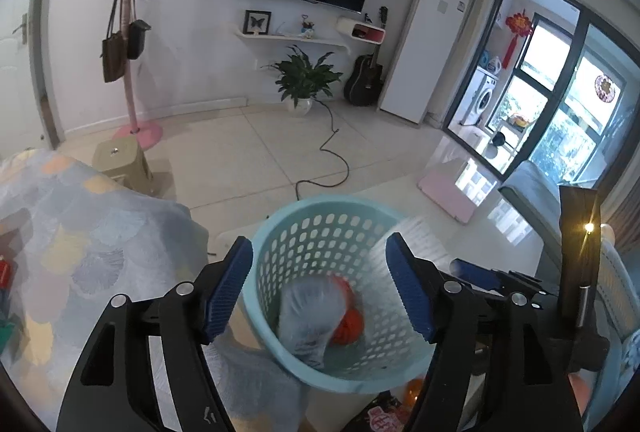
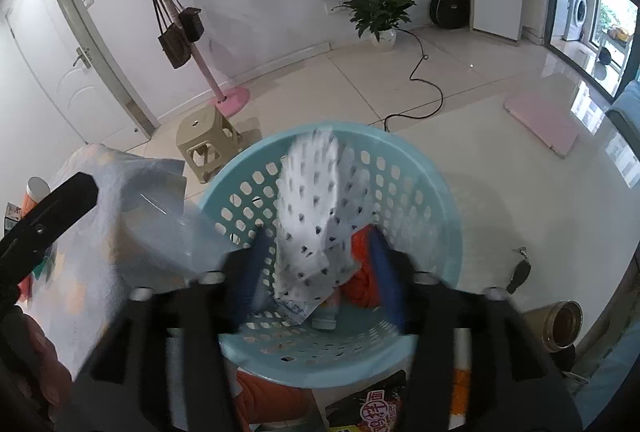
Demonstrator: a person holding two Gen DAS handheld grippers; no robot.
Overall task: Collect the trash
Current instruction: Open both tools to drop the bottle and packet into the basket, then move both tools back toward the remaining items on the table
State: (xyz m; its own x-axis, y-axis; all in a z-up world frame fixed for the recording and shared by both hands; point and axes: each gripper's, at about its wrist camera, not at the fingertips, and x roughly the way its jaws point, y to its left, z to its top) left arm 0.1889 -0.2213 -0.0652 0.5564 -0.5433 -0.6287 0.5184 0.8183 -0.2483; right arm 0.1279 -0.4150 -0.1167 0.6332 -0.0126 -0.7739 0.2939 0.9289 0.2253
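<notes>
one light blue perforated basket [image 2: 436,208] sits on the tiled floor [image 2: 500,160]. two grippers hover over it: the left gripper [image 1: 320,288] spread wide with nothing between its fingers, the right gripper [image 2: 320,272] spread around one white dotted wrapper [image 2: 312,216] over the basket. orange trash [image 2: 362,280] lies inside.

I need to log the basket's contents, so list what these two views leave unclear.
- Right wrist view: right gripper is motion-blurred; whether it grips the white paper cannot be told.
- Left wrist view: the falling paper is blurred and covers most of the orange item.
- Basket floor: partly hidden by paper and fingers.
- Red-lettered packet: cut off by the bottom edge.
</notes>
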